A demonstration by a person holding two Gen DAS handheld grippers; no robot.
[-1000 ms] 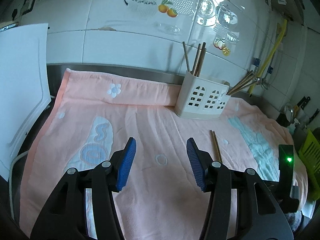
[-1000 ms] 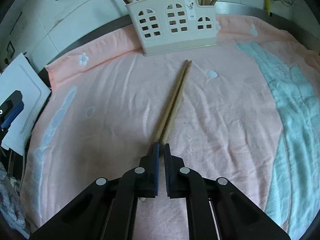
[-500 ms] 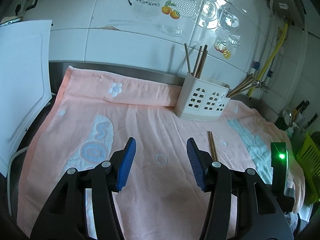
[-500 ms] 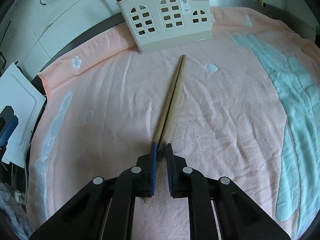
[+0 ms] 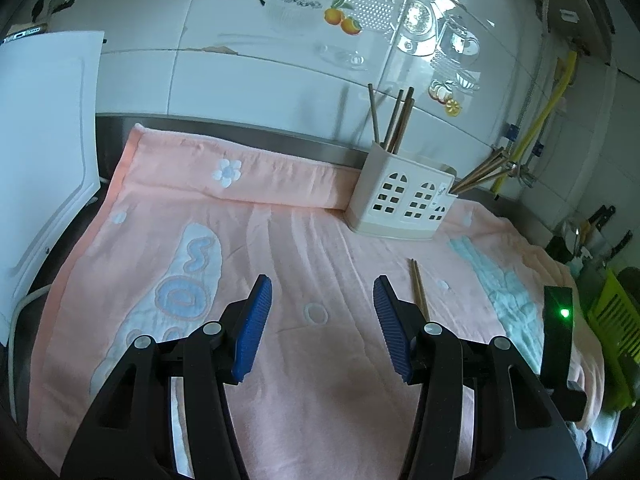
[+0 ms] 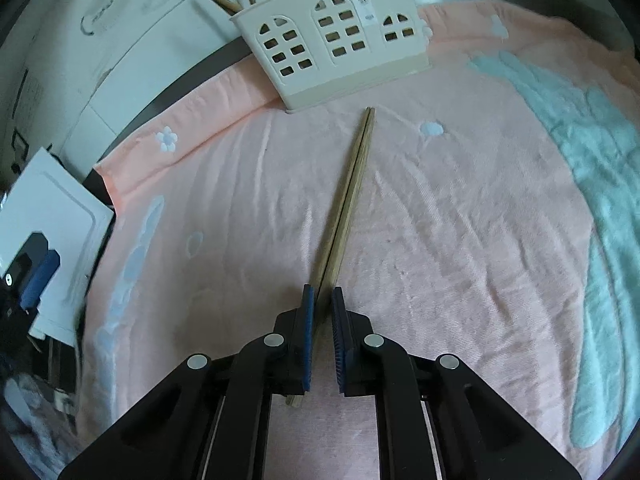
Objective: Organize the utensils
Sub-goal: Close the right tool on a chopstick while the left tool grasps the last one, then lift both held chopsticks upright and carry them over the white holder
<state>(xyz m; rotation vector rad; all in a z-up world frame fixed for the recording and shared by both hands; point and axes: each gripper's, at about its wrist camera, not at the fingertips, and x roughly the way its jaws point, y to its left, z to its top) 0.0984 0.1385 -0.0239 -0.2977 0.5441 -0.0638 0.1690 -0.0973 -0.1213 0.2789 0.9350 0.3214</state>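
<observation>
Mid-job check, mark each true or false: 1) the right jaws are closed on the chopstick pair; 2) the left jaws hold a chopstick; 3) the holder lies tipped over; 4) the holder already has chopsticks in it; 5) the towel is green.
1) True: the right gripper is shut on the chopstick pair, whose far end points at the holder.
2) False: the left gripper stands open with nothing between its jaws.
3) False: the holder stands upright on the towel.
4) True: several chopsticks stick out of it.
5) False: the towel is mostly pink.
</observation>
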